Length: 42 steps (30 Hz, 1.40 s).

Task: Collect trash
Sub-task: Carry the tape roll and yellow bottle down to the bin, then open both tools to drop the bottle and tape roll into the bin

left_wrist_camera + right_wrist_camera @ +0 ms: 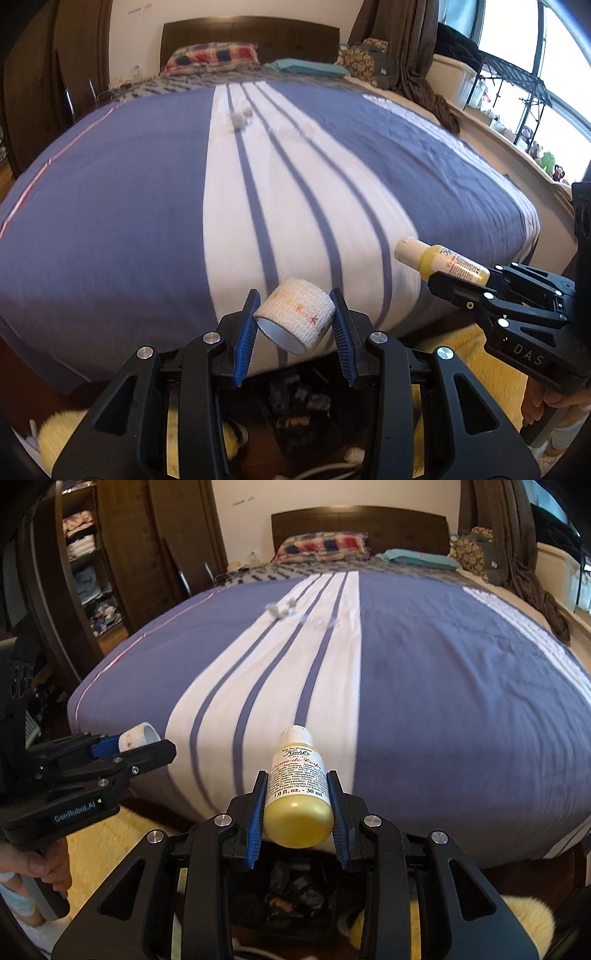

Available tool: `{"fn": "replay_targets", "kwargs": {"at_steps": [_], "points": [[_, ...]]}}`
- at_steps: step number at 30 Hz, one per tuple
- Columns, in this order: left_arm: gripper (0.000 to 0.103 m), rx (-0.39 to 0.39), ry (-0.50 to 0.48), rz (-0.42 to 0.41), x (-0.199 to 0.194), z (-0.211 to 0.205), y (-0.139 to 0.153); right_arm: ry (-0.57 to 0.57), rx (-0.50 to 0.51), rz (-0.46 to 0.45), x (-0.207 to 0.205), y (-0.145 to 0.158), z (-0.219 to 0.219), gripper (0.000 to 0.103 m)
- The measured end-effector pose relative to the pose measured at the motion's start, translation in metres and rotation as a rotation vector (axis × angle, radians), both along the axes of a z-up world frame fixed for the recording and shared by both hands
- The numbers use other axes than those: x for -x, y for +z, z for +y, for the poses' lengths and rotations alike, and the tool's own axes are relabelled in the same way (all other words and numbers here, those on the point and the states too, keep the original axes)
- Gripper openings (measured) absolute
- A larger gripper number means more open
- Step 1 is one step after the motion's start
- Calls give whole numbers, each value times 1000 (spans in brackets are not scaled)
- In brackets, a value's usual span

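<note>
My left gripper (294,317) pinches a roll of white gauze tape (294,318) between its blue pads (244,334), the roll lying crosswise with its open core tipped toward me. My right gripper (298,805) clamps a small yellow lotion bottle (298,797) by its lower body; the white cap points away from my fingers, toward the bed (443,701), and the rounded base bulges back between the pads (255,821).

Straight beyond both sets of fingertips, well apart from them on the white band of the bedspread, lie a few small pale scraps (239,117). They are blurred and too small for me to tell what they are. Below my fingers sits a dark open container (291,893) holding mixed bits I cannot make out, its edges hidden behind the gripper arms, with yellow fluffy rug (461,347) around it.
</note>
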<state>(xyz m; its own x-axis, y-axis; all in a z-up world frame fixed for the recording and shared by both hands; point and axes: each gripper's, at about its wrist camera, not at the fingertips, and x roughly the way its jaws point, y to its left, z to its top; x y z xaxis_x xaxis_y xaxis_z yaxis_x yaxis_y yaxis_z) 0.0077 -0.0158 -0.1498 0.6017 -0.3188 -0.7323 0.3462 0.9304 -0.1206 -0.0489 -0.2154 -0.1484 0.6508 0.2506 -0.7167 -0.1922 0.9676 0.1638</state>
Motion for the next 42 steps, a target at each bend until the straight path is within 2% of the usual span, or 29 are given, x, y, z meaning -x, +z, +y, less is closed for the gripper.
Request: {"fn": "replay_targets", "kwargs": {"at_steps": [6, 18, 25, 31, 42], "points": [[36, -42, 22, 53, 17, 10, -35, -10, -5, 74, 13, -29, 1, 32], [36, -67, -23, 247, 24, -5, -111, 6, 1, 247, 20, -98, 10, 32], [36, -63, -50, 367, 22, -15, -149, 5, 7, 321, 18, -123, 12, 32], [36, -59, -57, 419, 19, -16, -162, 7, 7, 384, 15, -141, 13, 32], [37, -57, -62, 477, 18, -14, -172, -3, -14, 418, 1, -149, 5, 33]]}}
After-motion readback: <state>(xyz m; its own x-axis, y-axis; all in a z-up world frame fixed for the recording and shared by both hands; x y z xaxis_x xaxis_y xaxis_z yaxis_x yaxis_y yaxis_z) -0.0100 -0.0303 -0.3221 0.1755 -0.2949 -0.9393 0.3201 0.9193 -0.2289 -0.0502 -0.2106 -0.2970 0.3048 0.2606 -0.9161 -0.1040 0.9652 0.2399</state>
